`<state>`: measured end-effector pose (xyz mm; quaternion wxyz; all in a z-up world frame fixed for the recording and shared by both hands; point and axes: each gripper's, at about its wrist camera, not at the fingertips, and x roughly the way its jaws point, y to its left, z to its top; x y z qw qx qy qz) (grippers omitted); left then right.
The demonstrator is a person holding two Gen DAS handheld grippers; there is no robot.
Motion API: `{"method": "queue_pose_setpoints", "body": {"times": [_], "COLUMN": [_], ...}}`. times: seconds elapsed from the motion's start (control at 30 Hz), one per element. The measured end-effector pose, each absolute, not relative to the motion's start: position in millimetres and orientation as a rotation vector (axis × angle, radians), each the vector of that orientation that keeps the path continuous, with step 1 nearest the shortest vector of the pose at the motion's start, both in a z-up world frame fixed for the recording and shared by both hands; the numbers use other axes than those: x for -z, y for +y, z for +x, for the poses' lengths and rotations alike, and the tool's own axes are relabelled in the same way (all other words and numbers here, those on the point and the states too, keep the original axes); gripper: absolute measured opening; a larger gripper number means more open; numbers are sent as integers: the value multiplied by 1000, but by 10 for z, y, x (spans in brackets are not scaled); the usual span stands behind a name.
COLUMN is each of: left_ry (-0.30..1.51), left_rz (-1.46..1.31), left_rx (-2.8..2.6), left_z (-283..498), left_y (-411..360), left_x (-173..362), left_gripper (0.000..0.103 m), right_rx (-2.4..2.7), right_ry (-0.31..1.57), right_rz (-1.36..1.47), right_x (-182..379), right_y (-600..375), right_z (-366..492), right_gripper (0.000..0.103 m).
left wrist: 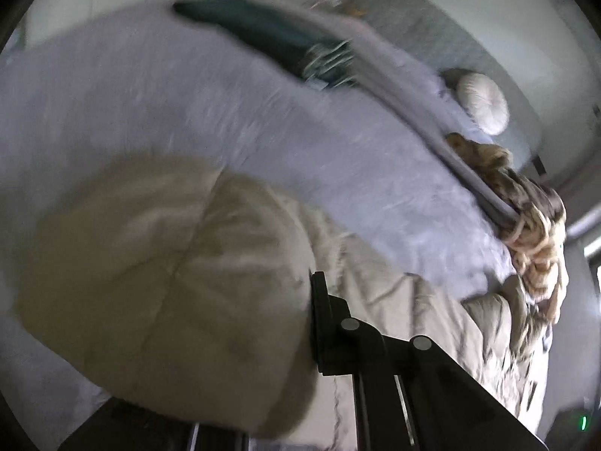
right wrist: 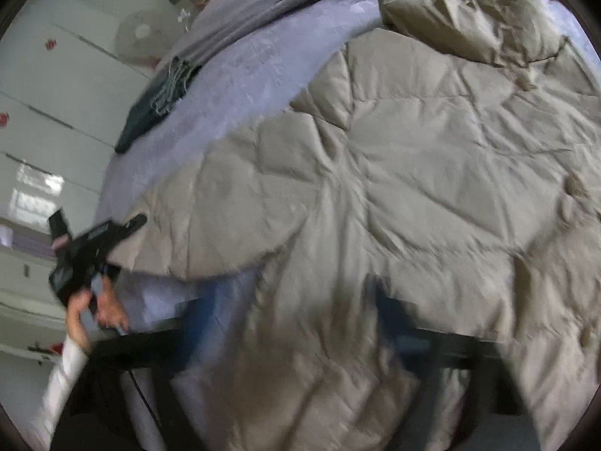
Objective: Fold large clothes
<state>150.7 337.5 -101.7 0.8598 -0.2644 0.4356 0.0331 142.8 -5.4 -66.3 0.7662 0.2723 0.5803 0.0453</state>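
A beige quilted puffer jacket [right wrist: 394, 173] lies spread on a lavender bed cover [right wrist: 240, 75], its hood [right wrist: 469, 26] at the far end. In the left wrist view a puffed fold of the jacket [left wrist: 157, 263] bulges over my left gripper [left wrist: 310, 300], which is shut on it. Only one black finger [left wrist: 323, 323] shows; the other is hidden by the fabric. From the right wrist view my left gripper [right wrist: 135, 222] bites the jacket's left edge. My right gripper [right wrist: 300, 315] hangs over the near hem. Its blue fingers [right wrist: 390, 312] are blurred with jacket fabric between them, so the grip is unclear.
A dark teal fringed garment [left wrist: 263, 34] and a long grey blanket [left wrist: 375, 75] lie across the far side of the bed. A round pale cushion [left wrist: 482, 103] and a cream-and-brown patterned throw [left wrist: 533, 225] sit beyond. A hand in a white sleeve [right wrist: 64, 368] holds the left gripper. White cabinets [right wrist: 56, 86] stand left.
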Motion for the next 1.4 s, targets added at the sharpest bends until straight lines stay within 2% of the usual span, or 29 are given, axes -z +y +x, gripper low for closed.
{"method": "queue_pose_setpoints", "body": {"times": [0.03,0.2,0.33,0.53,0.77,0.9,1.03,1.13,1.17,1.2,1.23,1.27,1.4], "left_ry": [895,798,752,773,846,912,978,968,968,976,973,927,860], "left_rz": [-530,-417,-342,-219,-25,170,299,327,322,313,299,297,268], "left_rx": [-55,52,186,380,579,604,569,544,555,573,586,568,564], "left_z": [1490,1318,1306,1397,1343,1191,1028,923,890,877,839,788,638], "left_y": [3342,3105,2645,1554,149,-572,-836,-818,-793,-777,-744,-701,-404], "left_x": [898,308,-64,-219,52,528,978,1047,1012,982,933,850,548], "left_gripper": [12,12,12,12,12,12,12,13,34,82,99,103,103], "right_rx": [-96,-141,-182,-247,-165,14,108,121,124,128,131,134,148], "right_ry": [1269,1227,1284,1361,1281,1224,1200,1201,1200,1200,1201,1199,1198], "right_rz": [621,734,756,769,790,730,736,756,759,757,757,762,726], "right_x": [731,980,1293,1454,1040,802,742,770,751,749,749,744,647], "right_y": [-49,63,278,387,-367,-1102,-1587,-1691,-1710,-1718,-1725,-1730,-1946], "right_z": [1515,1824,1950,1924,1439,1063,828,810,793,815,827,869,633], "right_gripper": [17,14,13,10,10,10,10,10,13,14,14,14,14]}}
